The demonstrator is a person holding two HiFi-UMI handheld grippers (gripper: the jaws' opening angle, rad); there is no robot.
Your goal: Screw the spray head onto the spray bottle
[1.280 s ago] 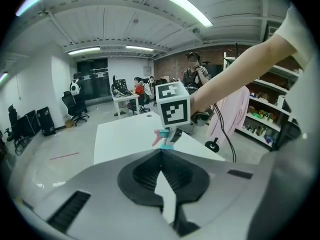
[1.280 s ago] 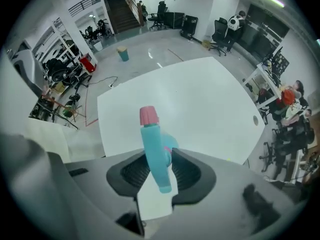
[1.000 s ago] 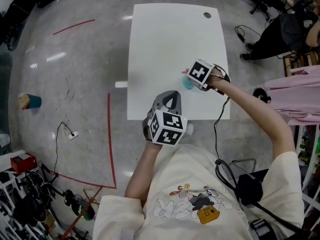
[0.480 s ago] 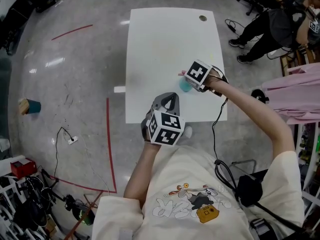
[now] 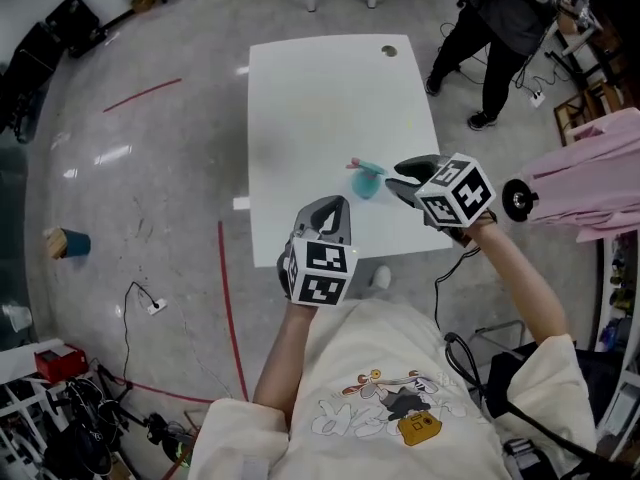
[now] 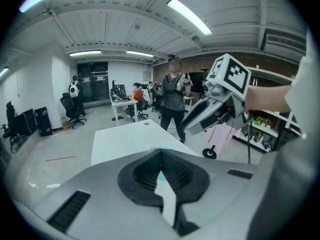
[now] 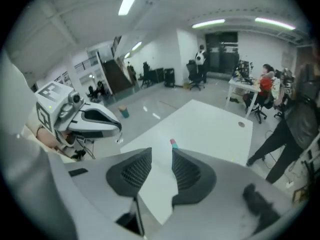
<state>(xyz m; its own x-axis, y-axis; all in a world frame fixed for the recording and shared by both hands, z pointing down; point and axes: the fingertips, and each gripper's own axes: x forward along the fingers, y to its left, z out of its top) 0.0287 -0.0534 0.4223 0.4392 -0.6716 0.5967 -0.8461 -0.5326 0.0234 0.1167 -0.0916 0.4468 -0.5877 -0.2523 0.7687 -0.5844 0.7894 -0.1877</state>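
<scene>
The left gripper [image 5: 338, 206] is held close in front of the body, near the middle, its nose tipped forward and down. Its jaws are pressed together with nothing between them. The bare left forearm [image 5: 285, 353] runs straight back to a short cream sleeve [image 5: 225, 423]. The right gripper [image 5: 397, 176] is farther out and to the right, pointing left and downward, jaws partly apart and empty. The right arm [image 5: 525, 293] reaches out behind it, bent at the elbow.

cream cartoon-print t-shirt [image 5: 400, 353]; grey left hand-held gripper [image 5: 338, 206] and right hand-held gripper [image 5: 398, 176]
</scene>
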